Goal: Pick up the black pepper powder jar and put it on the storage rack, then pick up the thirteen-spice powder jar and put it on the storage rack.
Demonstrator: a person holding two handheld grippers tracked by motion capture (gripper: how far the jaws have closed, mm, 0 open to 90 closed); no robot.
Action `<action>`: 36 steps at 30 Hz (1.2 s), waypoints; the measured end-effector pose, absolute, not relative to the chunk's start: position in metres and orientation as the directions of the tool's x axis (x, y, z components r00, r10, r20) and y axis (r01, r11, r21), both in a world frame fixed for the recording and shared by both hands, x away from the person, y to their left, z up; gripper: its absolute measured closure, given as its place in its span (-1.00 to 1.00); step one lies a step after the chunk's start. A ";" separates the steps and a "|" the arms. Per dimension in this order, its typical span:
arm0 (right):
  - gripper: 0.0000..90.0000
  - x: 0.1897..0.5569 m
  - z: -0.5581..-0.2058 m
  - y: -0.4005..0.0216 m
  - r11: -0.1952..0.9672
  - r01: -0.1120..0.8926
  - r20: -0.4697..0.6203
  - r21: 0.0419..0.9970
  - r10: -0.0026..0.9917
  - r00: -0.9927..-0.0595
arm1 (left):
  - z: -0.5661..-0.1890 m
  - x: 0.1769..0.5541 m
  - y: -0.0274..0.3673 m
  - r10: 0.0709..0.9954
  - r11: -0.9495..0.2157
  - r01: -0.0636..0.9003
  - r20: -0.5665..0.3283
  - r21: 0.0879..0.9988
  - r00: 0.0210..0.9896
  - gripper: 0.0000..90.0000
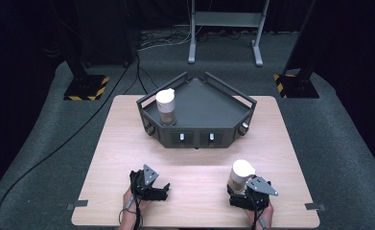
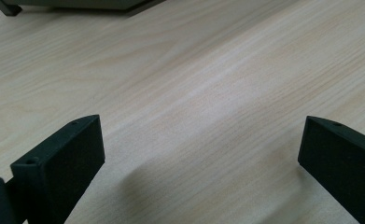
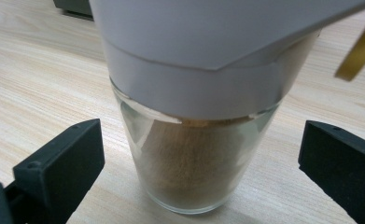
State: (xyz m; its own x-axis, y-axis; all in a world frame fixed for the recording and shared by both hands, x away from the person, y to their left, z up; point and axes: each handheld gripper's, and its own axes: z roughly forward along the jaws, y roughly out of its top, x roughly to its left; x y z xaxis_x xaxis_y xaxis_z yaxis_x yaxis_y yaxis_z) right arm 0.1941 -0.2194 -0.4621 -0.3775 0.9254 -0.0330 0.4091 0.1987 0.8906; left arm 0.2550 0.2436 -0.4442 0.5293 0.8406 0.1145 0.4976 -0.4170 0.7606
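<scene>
Near edge of tabletop (image 1: pixel 194 172): left gripper (image 1: pixel 157 188), jaws apart over bare wood; right gripper (image 1: pixel 245 190), jaws apart w/ a jar (image 1: pixel 241 175) standing upright btwn them, untouched. Mid-table: dark tray (image 1: pixel 199 134); second jar (image 1: pixel 166 106) at its left corner. Beyond: grey carpet (image 1: pixel 348 124), stand legs (image 1: pixel 223 52).

Both hand-held grippers (image 1: pixel 162 188) (image 1: pixel 237 195) low, jaws wide apart
</scene>
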 end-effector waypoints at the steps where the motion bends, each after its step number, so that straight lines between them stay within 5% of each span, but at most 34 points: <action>1: -1.00 0.194 -0.462 -0.219 0.198 0.409 -0.033 0.891 0.926 -0.377 | -0.444 0.256 0.243 0.838 -0.424 0.500 0.119 0.755 0.532 -1.00; 36: -1.00 0.195 -0.461 -0.216 0.207 0.416 -0.043 0.886 0.928 -0.371 | -0.443 0.258 0.241 0.836 -0.431 0.507 0.120 0.746 0.535 -1.00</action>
